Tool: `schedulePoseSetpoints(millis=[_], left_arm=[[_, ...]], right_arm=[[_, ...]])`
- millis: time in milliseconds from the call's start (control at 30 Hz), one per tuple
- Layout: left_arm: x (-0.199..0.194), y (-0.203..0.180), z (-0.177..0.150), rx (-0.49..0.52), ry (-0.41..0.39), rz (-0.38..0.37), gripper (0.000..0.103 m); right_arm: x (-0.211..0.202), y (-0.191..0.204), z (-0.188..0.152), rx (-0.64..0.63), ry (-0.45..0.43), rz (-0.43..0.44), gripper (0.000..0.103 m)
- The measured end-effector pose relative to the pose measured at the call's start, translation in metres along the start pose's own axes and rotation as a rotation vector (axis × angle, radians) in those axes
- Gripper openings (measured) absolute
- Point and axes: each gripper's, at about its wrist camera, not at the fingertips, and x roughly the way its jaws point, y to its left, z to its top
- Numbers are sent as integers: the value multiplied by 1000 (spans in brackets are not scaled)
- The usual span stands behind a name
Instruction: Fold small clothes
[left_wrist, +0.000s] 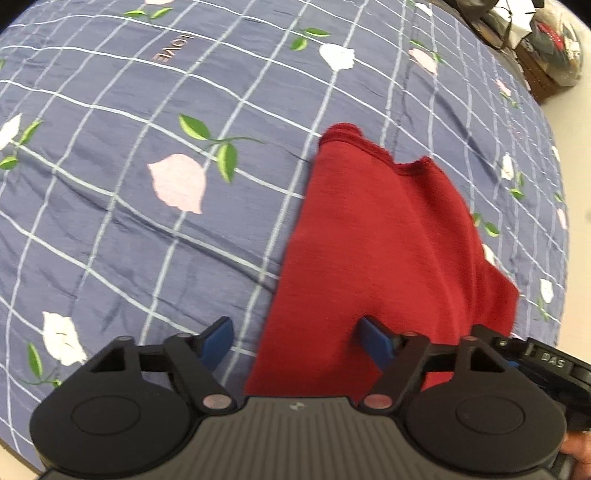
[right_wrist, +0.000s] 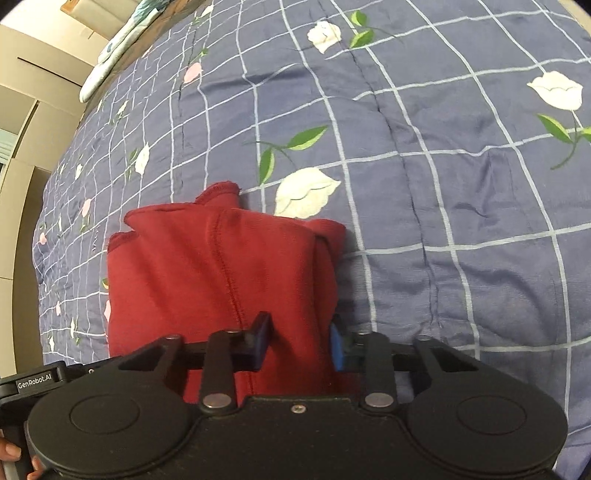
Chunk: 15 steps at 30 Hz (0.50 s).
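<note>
Spread fingers over red garment, long axis running away, quilt

Bedspread open all around red garment

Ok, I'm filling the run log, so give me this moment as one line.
red garment on blue floral quilt | left gripper open at its near-left edge | right gripper open, straddling its near-right edge
</note>
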Motion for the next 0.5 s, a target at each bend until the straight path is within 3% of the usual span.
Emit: schedulePoseSetpoints(millis=[67, 100, 167, 267, 500], left_arm=[[0, -2, 0, 4, 6, -37, 56], [-1, -3, 0, 7, 8, -37, 56], [-2, -6, -1, 32, 4, -31, 39], [-8, -10, -2, 69, -3, -24, 26], [-33, -12, 3, 110, -6, -46, 19]], right_arm=[[-2, 5, -2, -12, -8, -17, 24], [-4, 7, -3, -16, -13, -22, 20], [-8, 11, -5, -24, -26, -30, 18], [-16, 21, -8, -42, -50, -42, 16], [-39, 49, -19, -64, -106, 1, 14]])
